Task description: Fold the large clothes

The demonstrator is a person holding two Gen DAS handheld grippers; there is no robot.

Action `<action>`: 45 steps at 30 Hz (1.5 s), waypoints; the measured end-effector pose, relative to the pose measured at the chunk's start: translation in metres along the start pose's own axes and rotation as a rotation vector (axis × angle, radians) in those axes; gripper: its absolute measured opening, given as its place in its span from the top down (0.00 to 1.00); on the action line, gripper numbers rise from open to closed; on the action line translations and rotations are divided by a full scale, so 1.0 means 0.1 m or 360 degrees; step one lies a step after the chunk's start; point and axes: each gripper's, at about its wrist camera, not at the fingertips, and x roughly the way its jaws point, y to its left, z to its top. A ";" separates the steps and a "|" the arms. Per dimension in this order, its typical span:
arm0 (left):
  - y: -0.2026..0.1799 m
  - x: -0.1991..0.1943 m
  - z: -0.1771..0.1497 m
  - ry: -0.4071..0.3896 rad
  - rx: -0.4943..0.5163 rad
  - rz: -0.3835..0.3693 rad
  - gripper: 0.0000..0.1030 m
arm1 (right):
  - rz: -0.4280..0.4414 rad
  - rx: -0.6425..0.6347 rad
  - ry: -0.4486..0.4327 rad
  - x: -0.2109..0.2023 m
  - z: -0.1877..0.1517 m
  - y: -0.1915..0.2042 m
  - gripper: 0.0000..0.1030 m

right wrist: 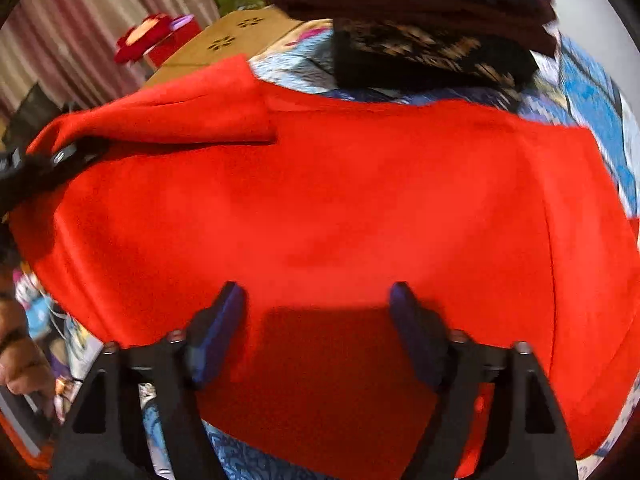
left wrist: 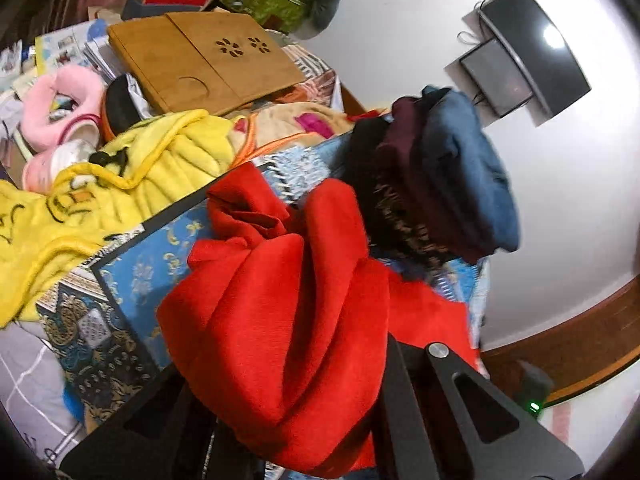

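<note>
A large red fleece garment (left wrist: 280,312) hangs bunched in folds from my left gripper (left wrist: 320,432), which is shut on it; the fingertips are hidden in the cloth. In the right wrist view the same red garment (right wrist: 340,208) lies spread wide over the blue patterned bed cover. My right gripper (right wrist: 318,300) is open, its blue-padded fingers (right wrist: 224,320) just above the near edge of the cloth, holding nothing. The left gripper (right wrist: 48,164) shows at the far left, pinching the garment's corner.
A stack of folded dark clothes, blue, maroon and black (left wrist: 436,176), sits on the bed beyond the red garment; it also shows in the right wrist view (right wrist: 424,40). A yellow blanket (left wrist: 112,184), a wooden lap tray (left wrist: 204,60) and pink slippers (left wrist: 60,108) lie to the left.
</note>
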 end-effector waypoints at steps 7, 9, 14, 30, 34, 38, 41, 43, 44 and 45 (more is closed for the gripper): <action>-0.53 0.00 0.03 -0.0061 0.0206 -0.0028 0.98 | 0.0205 0.0134 -0.0007 -0.17 0.01 -0.27 0.27; -0.79 0.01 0.05 -0.0070 0.0267 -0.0068 0.98 | 0.0247 0.0241 -0.0032 -0.28 0.00 -0.40 0.27; -1.65 0.11 -0.02 -0.0059 0.0483 -0.0202 0.98 | 0.0197 0.0438 -0.0169 -0.62 -0.13 -0.92 0.27; -2.92 0.99 -2.12 0.0649 0.1494 -0.0268 0.98 | -0.0093 0.1000 -0.0431 -1.51 -1.14 -2.42 0.27; -2.72 1.08 -2.36 0.0784 0.1591 -0.0191 0.90 | -0.0044 0.1036 -0.0429 -1.58 -1.30 -2.40 0.27; -2.64 0.98 -2.28 0.0884 0.1524 -0.0264 0.69 | -0.0004 0.0980 -0.0435 -1.66 -1.34 -2.28 0.27; -2.63 0.76 -2.18 0.0849 0.1549 -0.0315 0.64 | 0.0064 0.0934 -0.0457 -1.66 -1.25 -2.18 0.27; -2.61 0.60 -2.11 0.0795 0.1584 -0.0324 0.59 | 0.0168 0.0914 -0.0460 -1.63 -1.17 -2.09 0.27; -2.58 0.50 -2.04 0.0753 0.1599 -0.0329 0.57 | 0.0209 0.0912 -0.0455 -1.61 -1.16 -2.05 0.27; -2.55 0.43 -1.97 0.0710 0.1605 -0.0325 0.53 | 0.0251 0.0910 -0.0444 -1.57 -1.12 -2.02 0.27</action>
